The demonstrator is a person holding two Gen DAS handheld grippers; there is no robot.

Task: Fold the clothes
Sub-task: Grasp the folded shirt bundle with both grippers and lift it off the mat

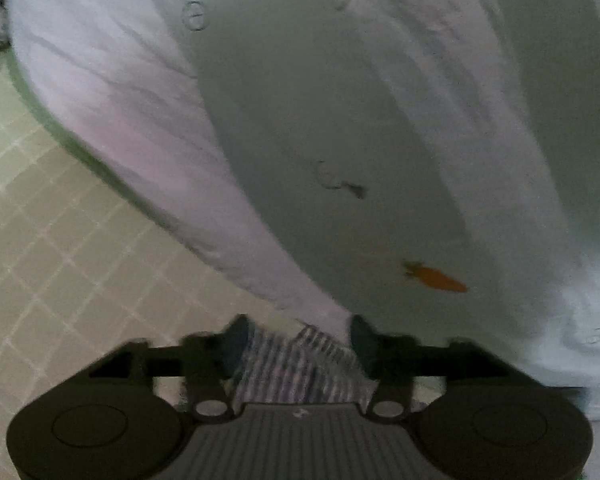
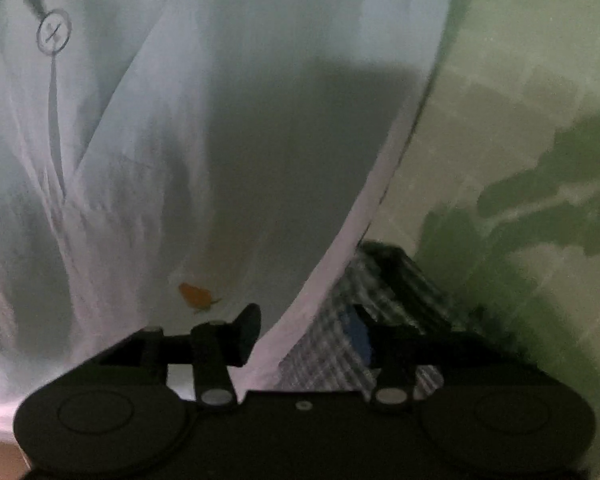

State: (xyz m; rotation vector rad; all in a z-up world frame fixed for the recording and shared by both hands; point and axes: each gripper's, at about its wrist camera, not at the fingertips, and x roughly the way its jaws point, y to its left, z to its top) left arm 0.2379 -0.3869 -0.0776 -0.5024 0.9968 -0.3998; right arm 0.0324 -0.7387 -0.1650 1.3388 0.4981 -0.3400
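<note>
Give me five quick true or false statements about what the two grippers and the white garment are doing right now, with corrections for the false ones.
1. The left gripper has striped ribbed fabric between its fingers. True.
2. The white garment lies flat and neatly folded. False: it hangs stretched and draped in front of both cameras.
3. A small orange mark shows on the garment. True.
4. The right gripper holds nothing. False: the garment's edge and checked fabric sit between its fingers.
5. The floor beneath is dark carpet. False: it is pale tile with light grout lines.
</note>
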